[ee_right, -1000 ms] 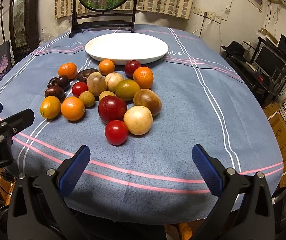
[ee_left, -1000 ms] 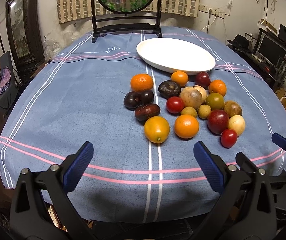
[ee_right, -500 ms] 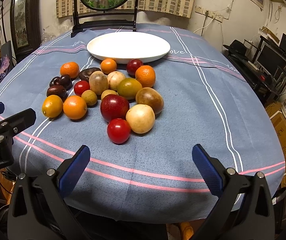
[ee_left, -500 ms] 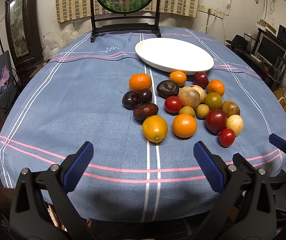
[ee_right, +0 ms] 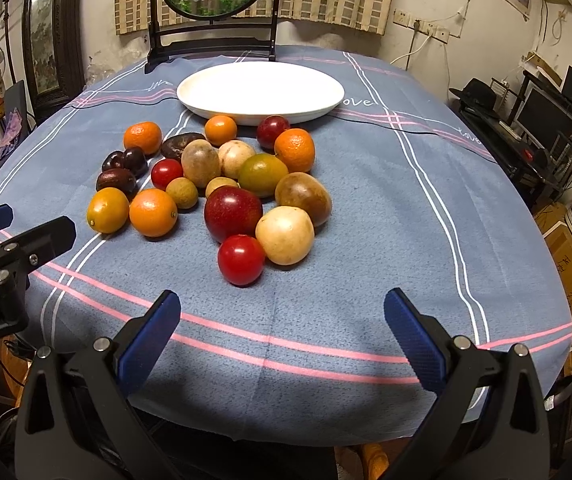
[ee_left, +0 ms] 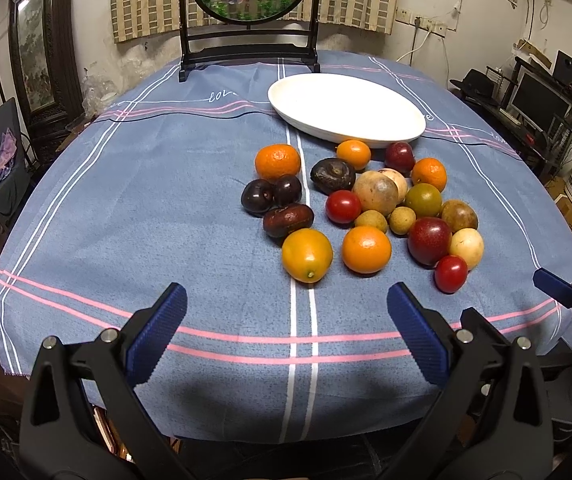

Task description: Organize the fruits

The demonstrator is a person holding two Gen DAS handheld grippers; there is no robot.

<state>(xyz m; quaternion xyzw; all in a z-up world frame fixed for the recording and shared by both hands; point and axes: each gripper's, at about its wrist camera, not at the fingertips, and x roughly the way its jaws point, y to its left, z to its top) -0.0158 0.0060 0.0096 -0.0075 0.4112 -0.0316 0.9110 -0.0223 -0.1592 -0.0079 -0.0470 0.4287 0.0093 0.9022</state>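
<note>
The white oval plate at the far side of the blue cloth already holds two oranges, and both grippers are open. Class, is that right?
Not quite. The white oval plate holds nothing; the right wrist view shows every fruit lying on the blue cloth in front of it. Both the left gripper and the right gripper are open.

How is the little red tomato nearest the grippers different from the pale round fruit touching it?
The red tomato is smaller than the pale fruit. The tomato is glossy bright red; the pale fruit is matte cream. The tomato sits at the pile's near edge, the pale fruit just behind it and to its right. Both are round, lie on the blue tablecloth, and neither is on the white plate.
</note>
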